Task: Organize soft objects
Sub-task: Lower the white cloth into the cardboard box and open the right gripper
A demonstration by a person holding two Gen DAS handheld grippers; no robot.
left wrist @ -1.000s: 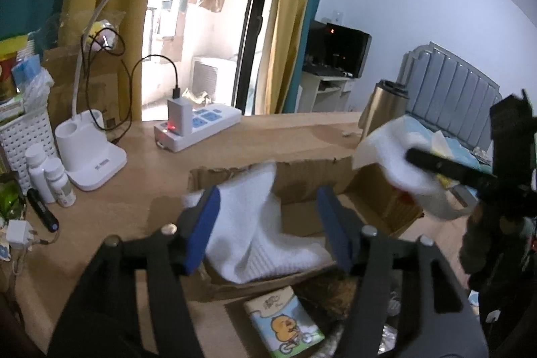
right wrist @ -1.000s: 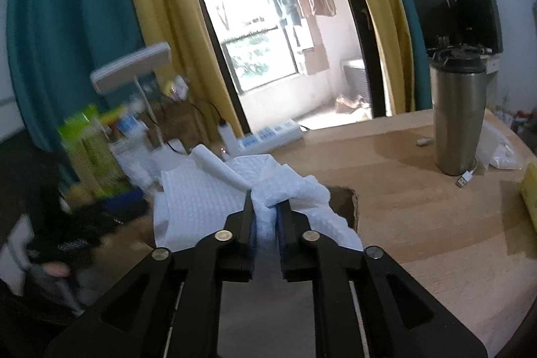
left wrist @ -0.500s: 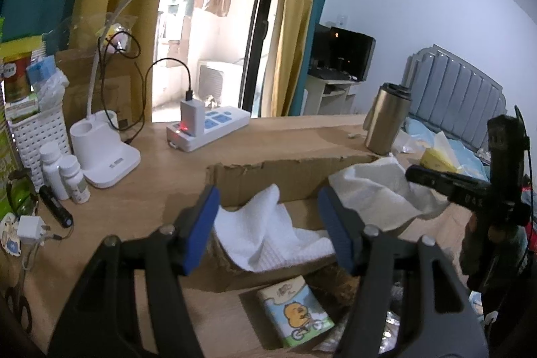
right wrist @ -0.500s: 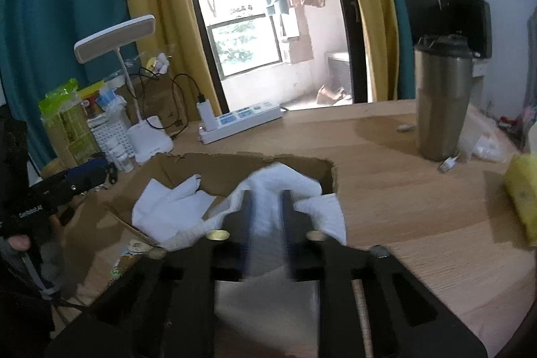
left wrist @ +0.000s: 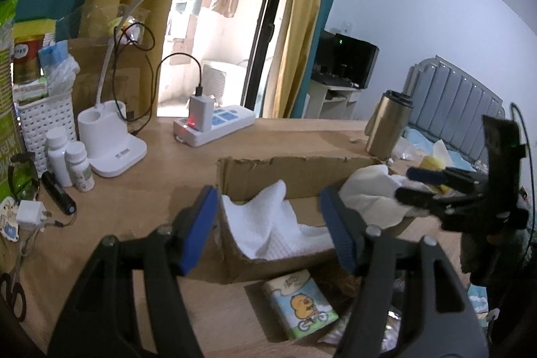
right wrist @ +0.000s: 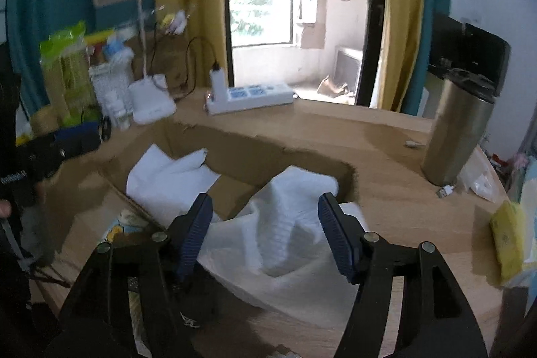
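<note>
A shallow cardboard box (left wrist: 295,168) (right wrist: 255,153) lies on the wooden desk. One white towel (left wrist: 268,230) (right wrist: 167,180) lies in its left part. A second white towel (right wrist: 288,234) (left wrist: 369,190) is draped over the box's right rim and onto the desk. My right gripper (right wrist: 265,234) is open right above this second towel, touching nothing; it also shows in the left wrist view (left wrist: 412,182). My left gripper (left wrist: 268,223) is open and empty, held before the box over the first towel.
A steel tumbler (right wrist: 459,130) (left wrist: 389,126) stands right of the box. A power strip (left wrist: 214,126), desk lamp base (left wrist: 110,140), two small bottles (left wrist: 68,161) and a white basket (left wrist: 43,123) are at the back left. A tissue pack (left wrist: 298,304) lies in front of the box. A yellow sponge (right wrist: 506,237) is far right.
My right gripper lowered the second towel onto the box's right rim, opened and let it go. My left gripper stayed open and drew back a little.
</note>
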